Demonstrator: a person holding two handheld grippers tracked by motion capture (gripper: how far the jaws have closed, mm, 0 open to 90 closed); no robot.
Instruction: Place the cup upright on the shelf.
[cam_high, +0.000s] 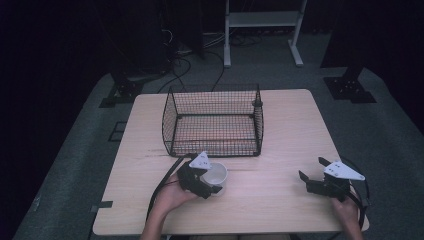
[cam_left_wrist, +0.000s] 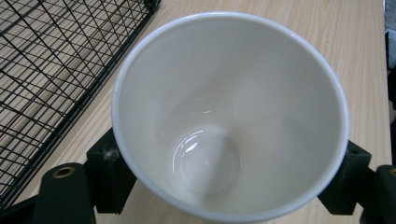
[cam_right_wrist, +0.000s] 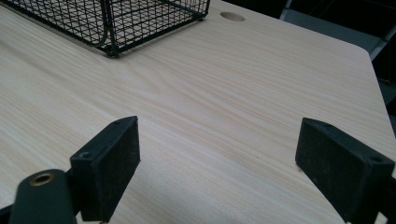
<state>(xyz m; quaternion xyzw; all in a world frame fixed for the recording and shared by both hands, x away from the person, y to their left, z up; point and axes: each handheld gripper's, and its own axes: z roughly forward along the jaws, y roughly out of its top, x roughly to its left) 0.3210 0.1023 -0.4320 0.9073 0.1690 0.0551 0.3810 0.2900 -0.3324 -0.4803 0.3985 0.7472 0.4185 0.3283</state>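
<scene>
Two claws in play: left claw (cam_high: 209, 184) clamps white cup (cam_high: 215, 174) just before wire basket (cam_high: 212, 120), cup at counter (cam_high: 280, 200) level. Right claw (cam_high: 314, 175) wide, empty, well apart. We judge next step is lift into basket: keep cup upright, clear near rim, lower gently before letting go.

— What sits between the left tongs (cam_high: 209, 184)?

— A white cup (cam_high: 215, 174), glossy and empty inside, its round mouth open toward the camera on those tongs, a black pad pressed against each side of its wall.

— And the wire basket (cam_high: 213, 120)?

— Black mesh, open-topped and empty, upright on the desk, just beyond the left tongs and well apart from the right tongs (cam_high: 316, 172).
</scene>
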